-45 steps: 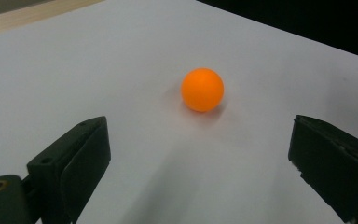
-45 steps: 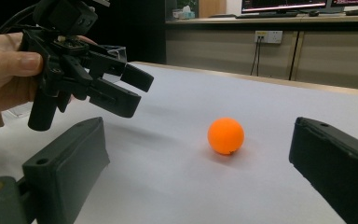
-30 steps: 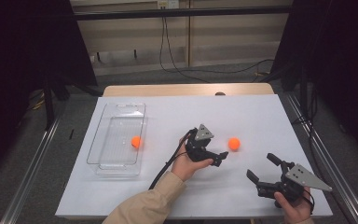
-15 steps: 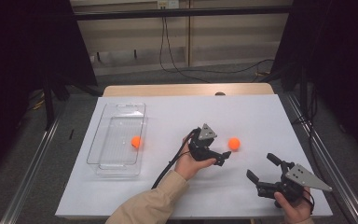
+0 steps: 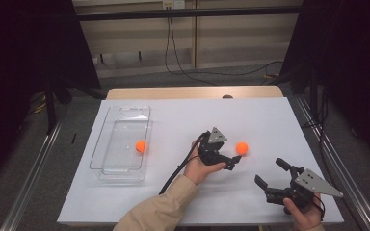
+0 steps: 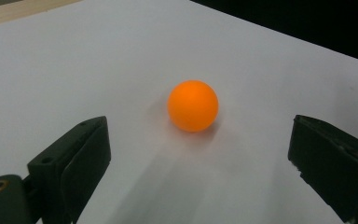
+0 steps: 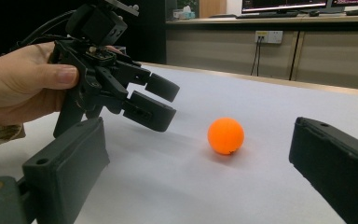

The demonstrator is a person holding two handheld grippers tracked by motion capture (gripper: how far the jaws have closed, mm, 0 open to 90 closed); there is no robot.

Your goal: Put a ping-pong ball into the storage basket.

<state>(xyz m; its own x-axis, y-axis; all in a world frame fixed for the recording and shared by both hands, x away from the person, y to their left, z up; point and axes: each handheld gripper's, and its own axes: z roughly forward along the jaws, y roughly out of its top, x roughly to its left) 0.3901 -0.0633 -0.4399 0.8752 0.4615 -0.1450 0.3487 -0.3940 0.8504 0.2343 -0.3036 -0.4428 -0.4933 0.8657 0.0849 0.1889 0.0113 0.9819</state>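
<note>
An orange ball (image 5: pixel 242 148) rests on the white table at centre right. My left gripper (image 5: pixel 231 157) is just left of it, pointing at it, jaws open. In the left gripper view the ball (image 6: pixel 193 106) lies a little ahead of the open left gripper (image 6: pixel 200 140), touching neither jaw. My right gripper (image 5: pixel 271 173) is held open near the front right edge, aimed back toward the ball. Its own view has the ball (image 7: pixel 225 135) ahead of the open right gripper (image 7: pixel 196 154), with the left gripper (image 7: pixel 165 102) beside it.
A clear plastic tray (image 5: pixel 125 109) lies on the left of the white table (image 5: pixel 270 115) and holds a second orange ball (image 5: pixel 140 146). A black cable (image 5: pixel 173 175) trails from the left gripper to the front edge.
The left gripper has crept slightly to the right, toward the ball. The right gripper and both balls have stayed put.
</note>
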